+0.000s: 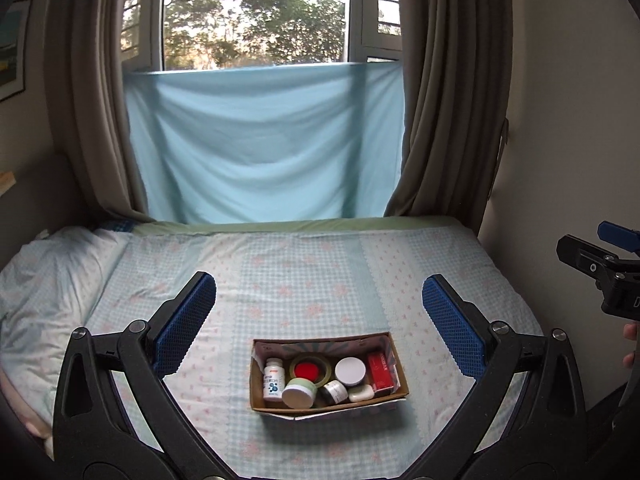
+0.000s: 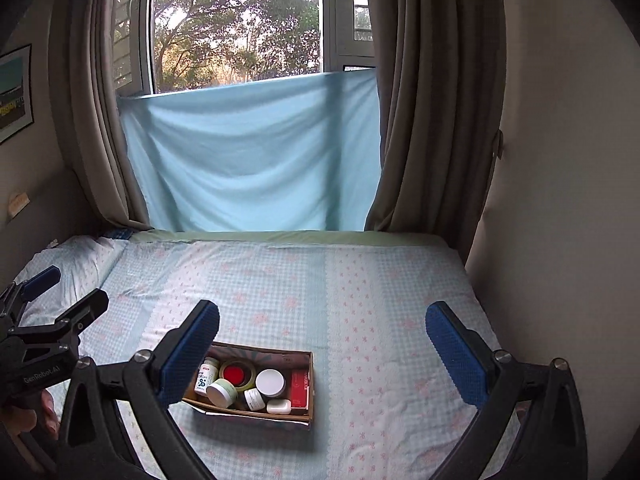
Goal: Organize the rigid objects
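An open cardboard box (image 1: 332, 405) lies on the bed, low in the left wrist view between my fingers. In it are a white pill bottle (image 1: 273, 382), a tape roll with a red centre (image 1: 310, 370), a white-lidded jar (image 1: 350, 371), a red carton (image 1: 380, 370), a green-lidded jar (image 1: 299, 392) and other small items. My left gripper (image 1: 319, 282) is open and empty above the box. In the right wrist view the box (image 2: 248, 412) sits lower left, partly behind my left finger (image 2: 188, 356). My right gripper (image 2: 323, 309) is open and empty.
The bed (image 1: 304, 276) has a blue checked sheet, and a pillow (image 1: 56, 276) lies at its left. Brown curtains (image 1: 452, 120) and a hanging blue cloth (image 1: 264, 140) close off the far side. A wall (image 2: 552, 240) borders the right. Hands (image 2: 44, 412) hold the grippers.
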Demonstrator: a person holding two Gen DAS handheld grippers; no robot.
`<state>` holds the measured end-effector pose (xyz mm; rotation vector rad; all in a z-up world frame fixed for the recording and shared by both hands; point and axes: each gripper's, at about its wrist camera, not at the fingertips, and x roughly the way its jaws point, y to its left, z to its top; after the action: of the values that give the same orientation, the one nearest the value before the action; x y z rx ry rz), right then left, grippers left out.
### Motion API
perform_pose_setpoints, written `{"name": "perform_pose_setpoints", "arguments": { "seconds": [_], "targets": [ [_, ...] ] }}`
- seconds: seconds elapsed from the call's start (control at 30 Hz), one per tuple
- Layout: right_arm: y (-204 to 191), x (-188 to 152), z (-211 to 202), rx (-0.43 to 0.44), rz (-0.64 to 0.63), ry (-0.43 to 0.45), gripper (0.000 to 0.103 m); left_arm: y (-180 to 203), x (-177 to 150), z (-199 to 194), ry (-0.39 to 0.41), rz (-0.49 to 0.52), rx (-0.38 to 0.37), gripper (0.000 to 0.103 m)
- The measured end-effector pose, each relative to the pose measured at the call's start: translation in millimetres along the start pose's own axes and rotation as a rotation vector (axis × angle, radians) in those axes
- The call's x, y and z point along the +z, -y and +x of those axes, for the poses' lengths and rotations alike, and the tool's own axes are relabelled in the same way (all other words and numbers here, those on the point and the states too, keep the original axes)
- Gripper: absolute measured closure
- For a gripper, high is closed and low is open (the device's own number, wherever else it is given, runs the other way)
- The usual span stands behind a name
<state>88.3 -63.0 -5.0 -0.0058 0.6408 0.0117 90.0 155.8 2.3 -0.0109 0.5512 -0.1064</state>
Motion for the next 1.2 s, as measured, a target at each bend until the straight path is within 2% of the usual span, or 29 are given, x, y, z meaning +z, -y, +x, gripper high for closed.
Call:
{"name": "perform_pose_setpoints", "arguments": {
  "seconds": [0.17,0.33,0.7,1.2],
  "targets": [
    [9.1,-9.1,-13.0,-0.001,0.007,0.009,0.000,5.1,-4.3,-22.4,0.013,-0.049,-0.028,0.000],
    [16.2,-15.2,-19.4,-0.003,0.020,0.020,0.000,12.3,-4.8,-31.9,0.023,-0.036,-0.008,0.000],
    [28.6,-18.5,-22.2,-0.009,0.043,0.032,0.000,23.1,-8.4,-30.8,0.016,-0.022,-0.001,0.000],
    [26.4,-15.1,-20.9,-0.007,0.028,0.040,0.000,28.7,-2.6,-29.4,0.030,-0.003,0.021,0.000]
  ]
}}
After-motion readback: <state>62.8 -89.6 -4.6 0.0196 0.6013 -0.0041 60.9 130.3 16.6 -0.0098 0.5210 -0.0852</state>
